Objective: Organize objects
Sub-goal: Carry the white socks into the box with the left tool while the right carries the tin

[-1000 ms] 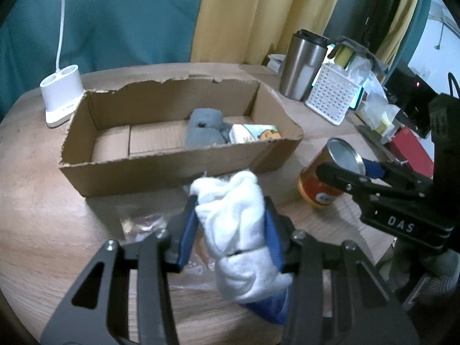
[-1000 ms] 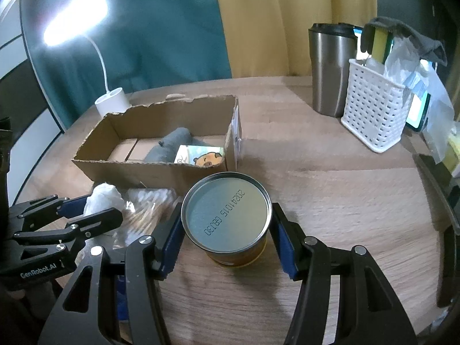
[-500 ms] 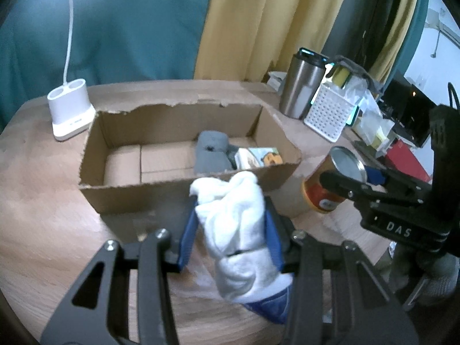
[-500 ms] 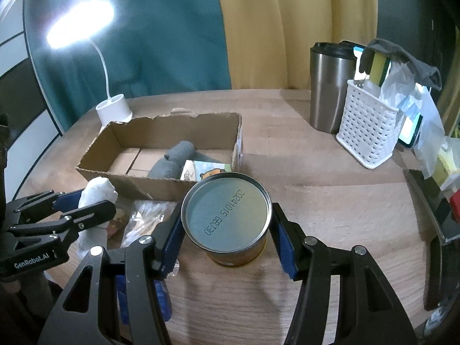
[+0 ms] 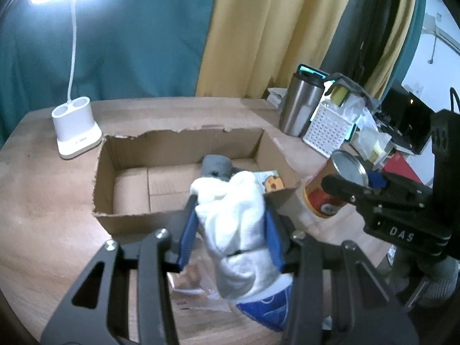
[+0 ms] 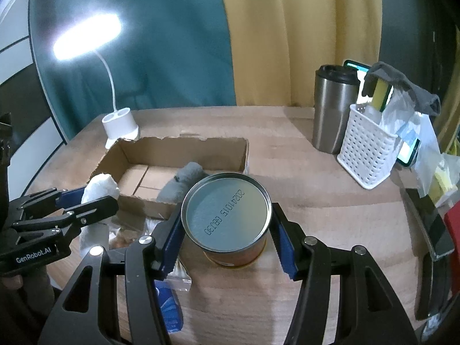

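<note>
My left gripper (image 5: 231, 230) is shut on a rolled white sock (image 5: 235, 227) and holds it above the near wall of an open cardboard box (image 5: 138, 218). The box holds a grey sock roll (image 5: 215, 165) and a small printed packet (image 5: 271, 181). My right gripper (image 6: 227, 230) is shut on an orange tin can (image 6: 227, 215) with a silver lid, lifted just right of the box (image 6: 230, 155). The can also shows in the left wrist view (image 5: 333, 189). The white sock and left gripper show in the right wrist view (image 6: 100, 187).
A white lamp base (image 5: 76, 132) stands behind the box on the wooden table (image 5: 43, 215). A steel tumbler (image 6: 333, 109) and a white basket (image 6: 368, 146) stand at the back right. A clear plastic bag (image 5: 198, 284) and a blue packet (image 5: 267, 310) lie under the left gripper.
Both grippers have risen with their loads. The white sock has moved from in front of the box to above its near wall. The can has lifted off the table.
</note>
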